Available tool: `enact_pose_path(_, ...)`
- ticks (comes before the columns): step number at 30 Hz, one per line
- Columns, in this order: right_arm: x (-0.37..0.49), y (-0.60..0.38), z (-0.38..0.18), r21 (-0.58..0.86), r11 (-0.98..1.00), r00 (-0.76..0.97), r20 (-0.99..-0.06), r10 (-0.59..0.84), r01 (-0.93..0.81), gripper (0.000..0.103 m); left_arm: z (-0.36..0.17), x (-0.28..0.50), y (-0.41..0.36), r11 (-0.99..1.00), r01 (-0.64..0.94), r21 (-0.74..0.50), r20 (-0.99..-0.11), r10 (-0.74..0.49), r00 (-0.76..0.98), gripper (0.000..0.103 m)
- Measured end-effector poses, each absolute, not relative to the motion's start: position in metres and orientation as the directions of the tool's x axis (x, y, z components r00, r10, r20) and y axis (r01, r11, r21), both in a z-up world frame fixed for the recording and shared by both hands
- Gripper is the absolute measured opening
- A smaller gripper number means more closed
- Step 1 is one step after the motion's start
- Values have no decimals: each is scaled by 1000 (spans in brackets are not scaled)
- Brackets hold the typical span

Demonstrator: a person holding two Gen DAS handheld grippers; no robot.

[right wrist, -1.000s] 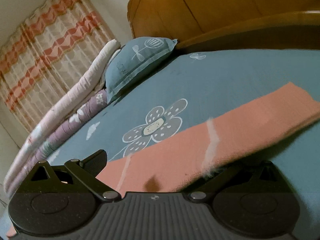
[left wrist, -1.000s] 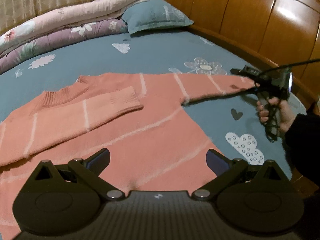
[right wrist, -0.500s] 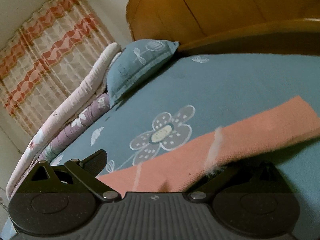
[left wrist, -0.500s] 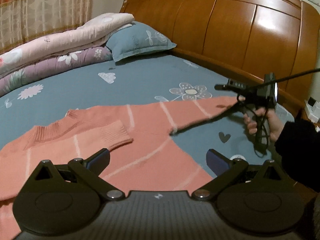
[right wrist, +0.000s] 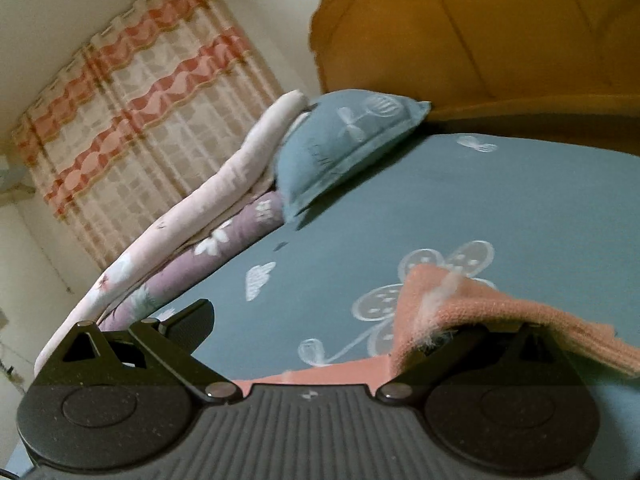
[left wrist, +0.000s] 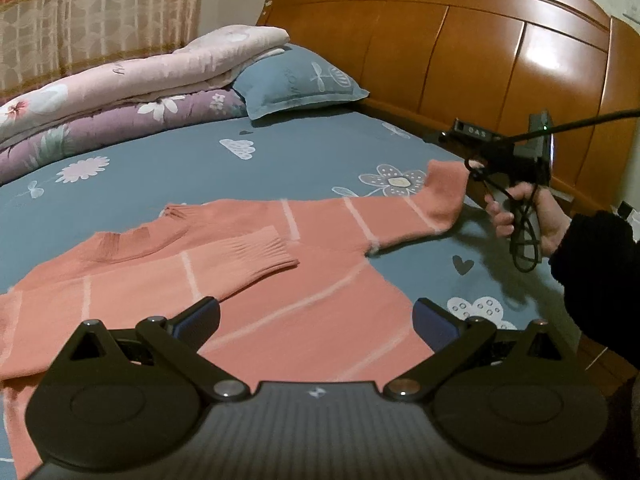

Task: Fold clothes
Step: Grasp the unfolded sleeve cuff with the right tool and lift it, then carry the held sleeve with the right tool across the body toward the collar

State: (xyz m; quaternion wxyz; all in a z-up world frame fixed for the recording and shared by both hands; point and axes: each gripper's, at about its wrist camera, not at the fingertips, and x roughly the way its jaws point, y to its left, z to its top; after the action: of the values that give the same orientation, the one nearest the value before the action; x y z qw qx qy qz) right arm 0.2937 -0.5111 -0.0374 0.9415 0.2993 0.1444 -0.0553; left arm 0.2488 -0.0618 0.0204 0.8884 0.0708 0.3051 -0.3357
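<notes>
A salmon sweater [left wrist: 280, 300] with pale stripes lies flat on the blue bed sheet [left wrist: 160, 176]. One sleeve [left wrist: 240, 256] is folded across its chest. My left gripper [left wrist: 316, 316] hovers open above the sweater's body, holding nothing. The other sleeve [left wrist: 360, 220] stretches right, with its cuff [left wrist: 444, 192] raised off the sheet. A hand [left wrist: 532, 220] holds my right gripper [left wrist: 476, 160] at that cuff. In the right wrist view the right gripper [right wrist: 320, 320] has its fingers wide apart. The sleeve end [right wrist: 480, 304] is draped over the right finger, hiding its tip.
A blue pillow [left wrist: 296, 80] and folded pink and purple quilts [left wrist: 120, 92] lie at the far side of the bed. The wooden headboard [left wrist: 480, 60] runs behind the right gripper. A curtain [left wrist: 80, 20] hangs at the back left. A cable dangles from the right gripper.
The right gripper has risen and carried the sleeve end up, so the cuff now stands bent instead of lying flat. The left gripper has tilted up and drawn back a little.
</notes>
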Motion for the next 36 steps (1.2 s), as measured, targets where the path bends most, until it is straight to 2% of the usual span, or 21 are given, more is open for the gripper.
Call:
enact_pose_path(5, 309, -479, -25, 521, 837, 948, -318, 6, 169, 103, 20, 250, -37, 742, 662, -109, -599, -581, 552, 102)
enact_pose_path(9, 320, -452, -18, 502, 850, 941, -338, 23, 160, 103, 18, 250, -18, 727, 683, -76, -618, -572, 540, 102)
enact_pose_path(26, 371, -331, 1, 405, 910, 908, -407, 96, 85, 103, 12, 246, 65, 712, 695, -102, -587, -607, 536, 102)
enact_pose_path(36, 389, -272, 13, 366, 931, 907, -385, 172, -21, 103, 8, 242, 87, 713, 694, -100, -592, -603, 535, 102)
